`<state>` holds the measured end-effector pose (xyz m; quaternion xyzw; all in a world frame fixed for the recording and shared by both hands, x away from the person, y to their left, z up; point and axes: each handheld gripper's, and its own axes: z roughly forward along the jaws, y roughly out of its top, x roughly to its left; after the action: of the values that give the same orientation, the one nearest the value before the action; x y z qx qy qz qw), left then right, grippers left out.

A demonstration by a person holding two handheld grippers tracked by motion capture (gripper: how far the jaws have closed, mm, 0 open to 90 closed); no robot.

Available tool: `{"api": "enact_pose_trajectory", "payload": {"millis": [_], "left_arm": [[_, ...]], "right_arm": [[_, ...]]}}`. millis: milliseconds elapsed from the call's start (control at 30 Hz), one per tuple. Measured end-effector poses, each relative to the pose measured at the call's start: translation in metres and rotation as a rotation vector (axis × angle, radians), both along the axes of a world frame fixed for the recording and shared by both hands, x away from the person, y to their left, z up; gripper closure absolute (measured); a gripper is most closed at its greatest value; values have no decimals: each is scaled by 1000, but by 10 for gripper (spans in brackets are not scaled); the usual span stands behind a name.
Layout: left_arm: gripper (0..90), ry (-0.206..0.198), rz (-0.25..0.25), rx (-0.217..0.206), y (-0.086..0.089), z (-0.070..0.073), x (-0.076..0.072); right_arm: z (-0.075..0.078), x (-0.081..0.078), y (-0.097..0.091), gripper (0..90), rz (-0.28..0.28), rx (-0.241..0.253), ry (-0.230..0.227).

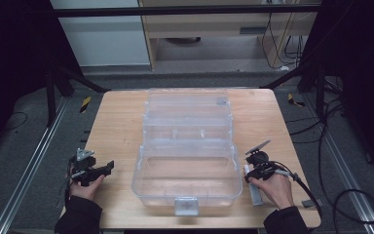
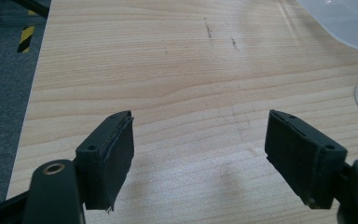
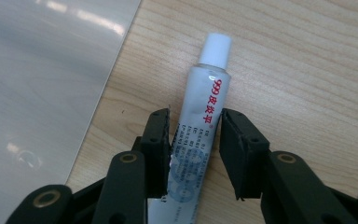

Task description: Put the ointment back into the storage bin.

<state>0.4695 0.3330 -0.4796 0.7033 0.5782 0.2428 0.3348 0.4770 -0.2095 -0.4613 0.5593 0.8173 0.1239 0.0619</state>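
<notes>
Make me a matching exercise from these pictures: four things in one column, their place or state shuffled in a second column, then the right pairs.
Things:
1. left gripper
2. right gripper
3. tube
4. clear plastic box

Places or states:
A. lies on the wood between two jaws, white cap pointing away
B. stands open at the table's middle
C. jaws wide apart over bare wood
D. jaws close on either side of a tube

Pairs: 1-C, 2-D, 3-A, 4-B

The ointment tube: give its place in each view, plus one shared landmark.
High view: ointment tube lies lower right, under the right tool, beside the clear box.
Left gripper view: not in it.
Right gripper view: centre, cap pointing up, between the jaws.
Landmark: the box's edge.
</notes>
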Motion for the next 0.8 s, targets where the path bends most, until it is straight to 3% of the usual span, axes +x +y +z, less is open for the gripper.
{"api": "enact_pose_trajectory", "payload": {"millis": [167,500,800], "left_arm": [[234,2,-1,0,0,0,0],[237,5,-5,6,-1,0,0],[237,11,-7,13,-2,0,1]], "right_arm": [[-2,1,2,689,3,-10,23],[0,3,2,698,19,-25,44],[17,-2,-12,699,30,19,-4]]}}
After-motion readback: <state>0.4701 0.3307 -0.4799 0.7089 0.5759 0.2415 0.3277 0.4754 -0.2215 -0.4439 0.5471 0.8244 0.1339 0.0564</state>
